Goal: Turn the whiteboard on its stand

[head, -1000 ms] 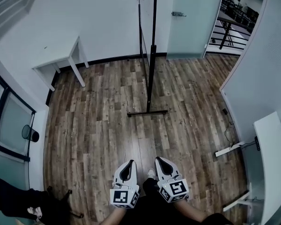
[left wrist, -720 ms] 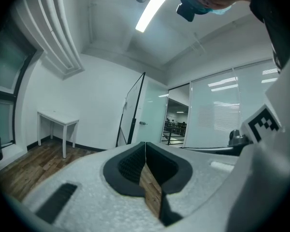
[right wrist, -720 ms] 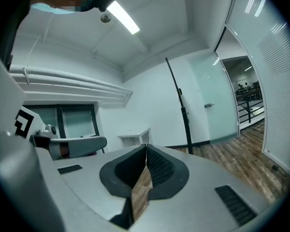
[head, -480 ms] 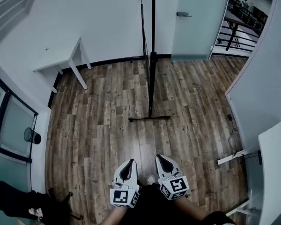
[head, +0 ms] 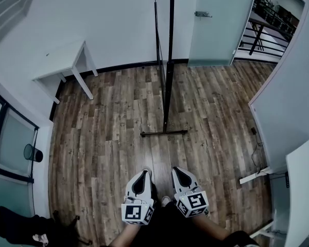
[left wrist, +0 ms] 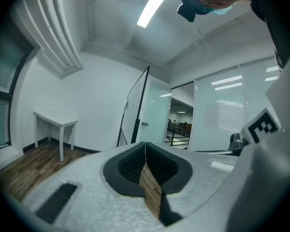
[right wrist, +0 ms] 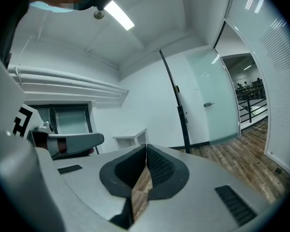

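Note:
The whiteboard (head: 156, 24) stands edge-on ahead of me on a black stand (head: 166, 94) whose foot bar (head: 164, 133) lies across the wood floor. It shows as a thin dark-framed panel in the left gripper view (left wrist: 135, 108) and as a black pole in the right gripper view (right wrist: 178, 108). Both grippers are held side by side low in the head view, well short of the stand. My left gripper (head: 142, 174) is shut with nothing in it. My right gripper (head: 176, 170) is shut and empty too.
A white table (head: 62, 60) stands against the wall at the left. A frosted glass door (head: 216, 19) is behind the stand, with a railing (head: 268, 19) beyond it. White desks (head: 298, 189) and a cable lie at the right. A dark window (head: 10, 133) runs along the left.
Both grippers and my view have moved forward, so the stand's foot bar lies a little closer and lower in the head view. The jaws stay shut.

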`<move>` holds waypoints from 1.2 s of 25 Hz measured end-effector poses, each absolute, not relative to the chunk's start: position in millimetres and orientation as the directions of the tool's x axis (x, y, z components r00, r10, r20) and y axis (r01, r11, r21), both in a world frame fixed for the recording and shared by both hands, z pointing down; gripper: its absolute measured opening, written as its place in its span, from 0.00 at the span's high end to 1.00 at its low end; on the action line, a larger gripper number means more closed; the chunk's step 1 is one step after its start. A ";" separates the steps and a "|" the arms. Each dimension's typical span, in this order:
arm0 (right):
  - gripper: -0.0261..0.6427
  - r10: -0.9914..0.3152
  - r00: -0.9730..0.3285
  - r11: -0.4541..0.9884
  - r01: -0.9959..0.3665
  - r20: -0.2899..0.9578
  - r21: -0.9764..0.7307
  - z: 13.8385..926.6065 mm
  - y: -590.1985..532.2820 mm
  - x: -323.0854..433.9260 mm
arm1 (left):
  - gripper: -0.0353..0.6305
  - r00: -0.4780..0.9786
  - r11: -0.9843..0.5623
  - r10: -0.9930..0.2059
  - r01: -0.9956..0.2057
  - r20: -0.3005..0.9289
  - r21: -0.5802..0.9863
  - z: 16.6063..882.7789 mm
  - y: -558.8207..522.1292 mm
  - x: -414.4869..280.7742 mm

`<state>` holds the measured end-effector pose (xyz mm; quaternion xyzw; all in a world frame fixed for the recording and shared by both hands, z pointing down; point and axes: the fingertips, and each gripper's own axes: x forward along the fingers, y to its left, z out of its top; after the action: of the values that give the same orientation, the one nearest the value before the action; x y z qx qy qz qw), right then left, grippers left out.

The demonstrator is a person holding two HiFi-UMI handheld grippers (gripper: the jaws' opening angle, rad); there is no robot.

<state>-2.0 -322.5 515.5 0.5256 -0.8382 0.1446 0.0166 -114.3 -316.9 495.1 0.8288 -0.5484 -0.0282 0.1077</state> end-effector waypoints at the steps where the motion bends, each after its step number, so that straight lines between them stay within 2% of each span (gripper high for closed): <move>1: 0.94 -0.878 -0.442 0.400 -0.888 0.181 -0.227 516.6 -332.1 -1.4 | 0.92 0.401 -0.379 -0.913 -0.901 0.072 0.211 495.6 -327.6 -113.8; 30: 0.94 -0.935 -0.284 0.244 -0.950 0.214 -0.194 529.4 -608.9 -31.6 | 0.92 0.530 -0.505 -0.846 -0.832 0.059 0.230 481.9 -606.1 -156.6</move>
<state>-31.6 -608.9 529.4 0.5978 -0.7883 0.1433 0.0268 -156.6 -606.1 481.9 0.8669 -0.4840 -0.0305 0.1157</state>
